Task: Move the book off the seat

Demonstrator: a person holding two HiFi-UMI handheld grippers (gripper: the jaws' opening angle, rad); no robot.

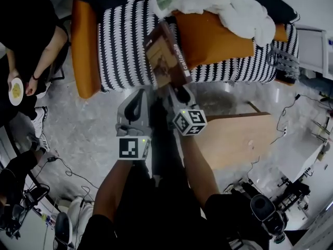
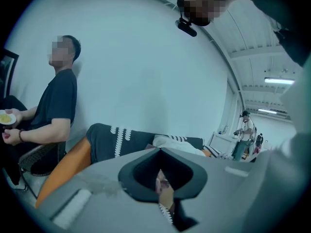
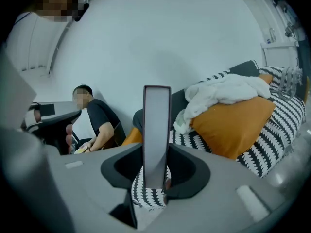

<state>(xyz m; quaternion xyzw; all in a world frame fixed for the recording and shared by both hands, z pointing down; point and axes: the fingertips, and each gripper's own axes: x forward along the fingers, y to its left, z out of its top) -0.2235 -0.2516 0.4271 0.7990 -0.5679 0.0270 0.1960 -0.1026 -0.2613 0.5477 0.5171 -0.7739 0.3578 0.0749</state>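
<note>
A brown book (image 1: 165, 56) with a white-lettered spine hangs tilted above the front edge of the sofa seat (image 1: 125, 40), which has a black-and-white patterned cover. My right gripper (image 1: 175, 91) is shut on the book's lower end. In the right gripper view the book (image 3: 156, 130) stands edge-on between the jaws of the right gripper (image 3: 156, 178). My left gripper (image 1: 150, 94) sits just left of the book's lower corner. In the left gripper view a brownish sliver shows between the jaws of the left gripper (image 2: 163, 188); whether they press on it is unclear.
An orange cushion (image 1: 213, 35) and a white blanket (image 1: 223, 4) lie on the sofa to the right of the book. A person (image 1: 26, 40) sits at the left with a plate (image 1: 16, 91). A low wooden table (image 1: 234, 137) stands at right, and cables (image 1: 67, 168) run over the floor.
</note>
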